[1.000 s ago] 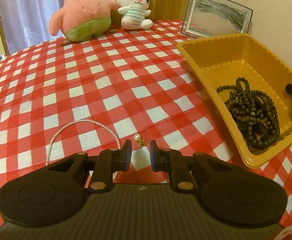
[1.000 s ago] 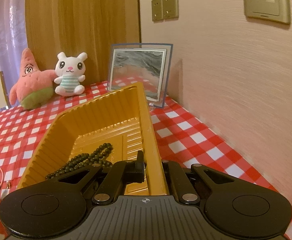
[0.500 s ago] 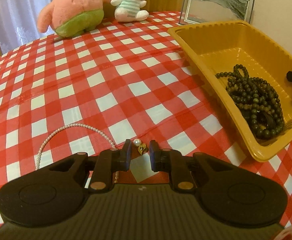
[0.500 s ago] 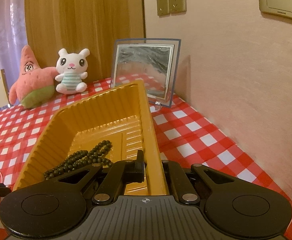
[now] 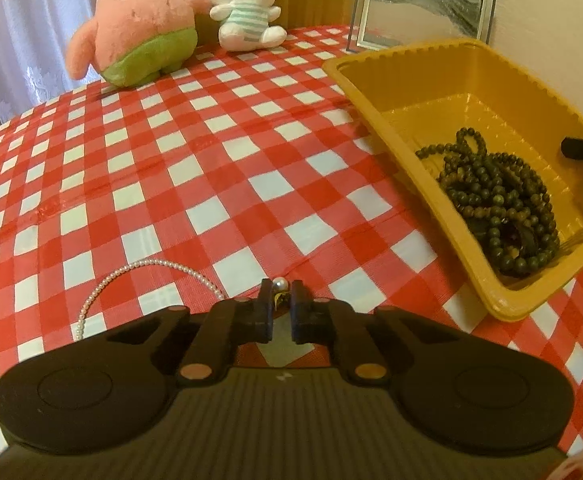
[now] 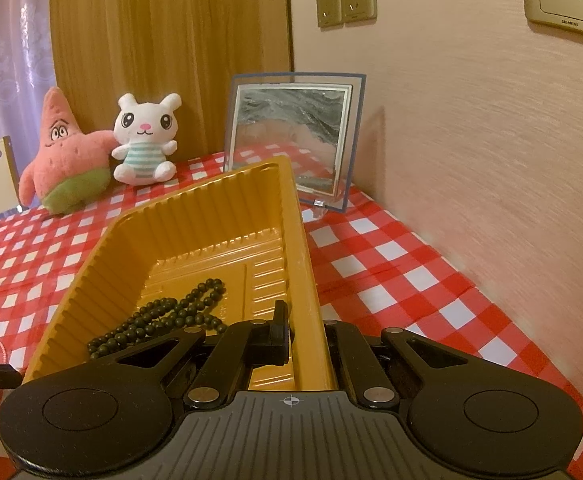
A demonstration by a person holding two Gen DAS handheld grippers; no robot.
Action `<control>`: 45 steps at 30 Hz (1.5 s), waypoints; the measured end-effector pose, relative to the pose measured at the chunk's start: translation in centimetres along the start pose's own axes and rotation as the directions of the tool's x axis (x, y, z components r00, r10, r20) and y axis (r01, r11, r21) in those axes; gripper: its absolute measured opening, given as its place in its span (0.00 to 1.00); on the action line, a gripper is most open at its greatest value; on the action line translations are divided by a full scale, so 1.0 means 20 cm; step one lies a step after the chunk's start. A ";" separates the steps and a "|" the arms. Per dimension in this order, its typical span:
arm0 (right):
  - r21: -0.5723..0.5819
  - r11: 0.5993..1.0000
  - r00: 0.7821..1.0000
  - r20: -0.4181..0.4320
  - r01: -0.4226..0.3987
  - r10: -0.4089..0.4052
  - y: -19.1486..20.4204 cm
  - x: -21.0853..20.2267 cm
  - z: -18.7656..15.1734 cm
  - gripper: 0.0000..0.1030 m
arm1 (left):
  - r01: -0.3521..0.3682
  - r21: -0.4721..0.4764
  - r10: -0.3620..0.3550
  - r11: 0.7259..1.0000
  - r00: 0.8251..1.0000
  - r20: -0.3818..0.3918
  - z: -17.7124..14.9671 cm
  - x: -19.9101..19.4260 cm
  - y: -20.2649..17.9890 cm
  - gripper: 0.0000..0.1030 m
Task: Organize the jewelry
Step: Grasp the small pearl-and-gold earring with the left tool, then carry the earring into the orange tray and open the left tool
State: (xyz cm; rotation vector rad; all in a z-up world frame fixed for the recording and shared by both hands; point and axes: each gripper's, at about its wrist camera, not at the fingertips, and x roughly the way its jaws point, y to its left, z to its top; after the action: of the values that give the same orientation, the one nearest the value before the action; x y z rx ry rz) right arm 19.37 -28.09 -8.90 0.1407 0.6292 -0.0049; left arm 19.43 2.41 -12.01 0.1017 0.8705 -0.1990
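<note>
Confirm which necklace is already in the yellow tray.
The dark bead necklace, piled inside the yellow tray. The white pearl necklace lies on the checked tablecloth, its clasp end between the closing left gripper jaws.

A table under a red-and-white checked cloth point(image 5: 211, 168) carries everything. A pearl necklace point(image 5: 147, 270) lies just ahead-left of the left tongs point(image 5: 282, 300). A yellow tray point(image 6: 195, 248) sits to their right, its wall pinched by the right tongs point(image 6: 305, 332). Far beyond stand a pink starfish plush point(image 5: 135, 28), a white bunny plush point(image 5: 245, 4) and a picture frame point(image 6: 291, 140).
</note>
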 end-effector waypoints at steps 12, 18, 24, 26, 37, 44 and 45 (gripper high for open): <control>-0.003 1.000 1.000 0.007 -0.013 0.013 0.01 -0.02 -0.01 0.04 | 0.066 -0.003 -0.065 0.998 0.992 0.111 0.12 -0.20 -0.06 0.06; -0.007 1.000 1.000 0.008 -0.015 0.015 0.01 -0.03 -0.01 0.04 | 0.158 0.018 -0.159 0.987 0.972 0.172 0.22 -0.27 -0.19 0.06; -0.006 1.000 1.000 0.006 -0.016 0.016 0.01 -0.04 -0.01 0.04 | 0.244 0.057 -0.250 0.968 0.954 0.168 0.28 -0.25 -0.39 0.06; -0.005 1.000 1.000 0.006 -0.016 0.016 0.01 -0.04 -0.01 0.04 | 0.282 0.073 -0.290 0.957 0.944 0.160 0.29 -0.24 -0.46 0.06; -0.006 1.000 1.000 0.005 -0.019 0.019 0.02 -0.05 -0.02 0.04 | 0.374 0.060 -0.379 0.925 0.921 0.091 0.29 -0.16 -0.66 0.07; -0.006 1.000 1.000 0.003 -0.019 0.019 0.03 -0.05 -0.02 0.04 | 0.358 0.020 -0.358 0.933 0.924 0.136 0.33 -0.20 -0.58 0.19; -0.006 1.000 1.000 0.001 -0.020 0.020 0.03 -0.05 -0.03 0.05 | 0.351 0.015 -0.350 0.936 0.926 0.144 0.34 -0.21 -0.56 0.19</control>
State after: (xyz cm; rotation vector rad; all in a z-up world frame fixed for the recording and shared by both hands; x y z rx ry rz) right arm 18.21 -27.52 -8.60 0.1413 0.6262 0.0161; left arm 19.49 -9.05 -4.51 -0.0808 0.7395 -0.5311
